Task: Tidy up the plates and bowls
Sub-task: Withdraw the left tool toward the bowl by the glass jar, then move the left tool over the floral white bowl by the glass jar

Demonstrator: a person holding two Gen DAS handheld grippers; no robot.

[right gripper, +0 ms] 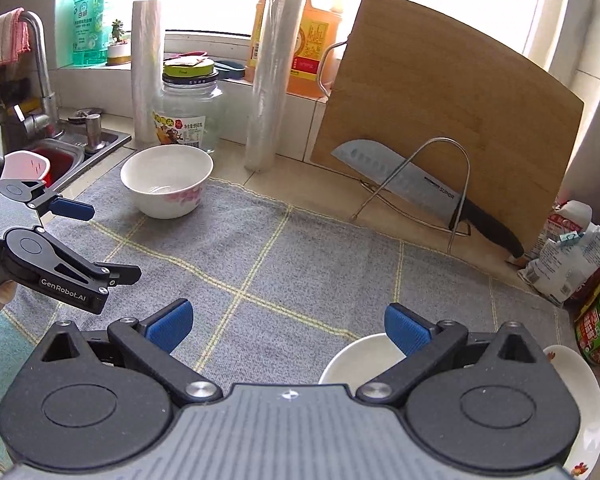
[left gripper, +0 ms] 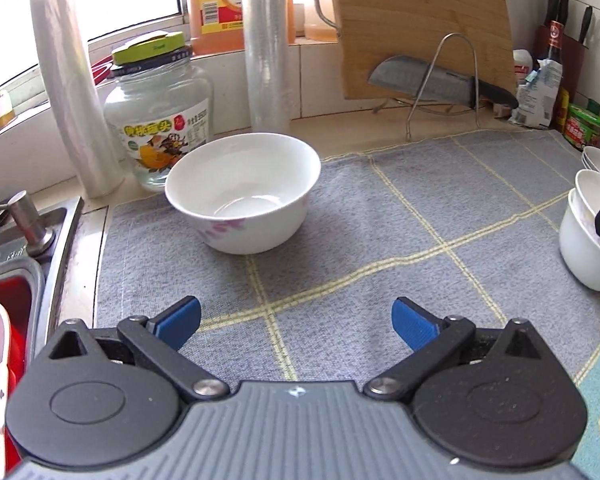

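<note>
Both grippers, left and right, are spread wide and empty. Ahead on the mat stands one bowl: glazed, slippery, breakable, probably light; pinch its rim.

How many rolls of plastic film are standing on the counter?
2. One roll stands near the sink, left of the glass jar. The other roll stands right of the jar, beside the cutting board. More may be hidden outside both views.

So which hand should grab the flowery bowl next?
Probably the left. The left gripper is open and points straight at the flowery bowl. The right gripper is open too, but hangs over the stacked bowls farther away.
</note>
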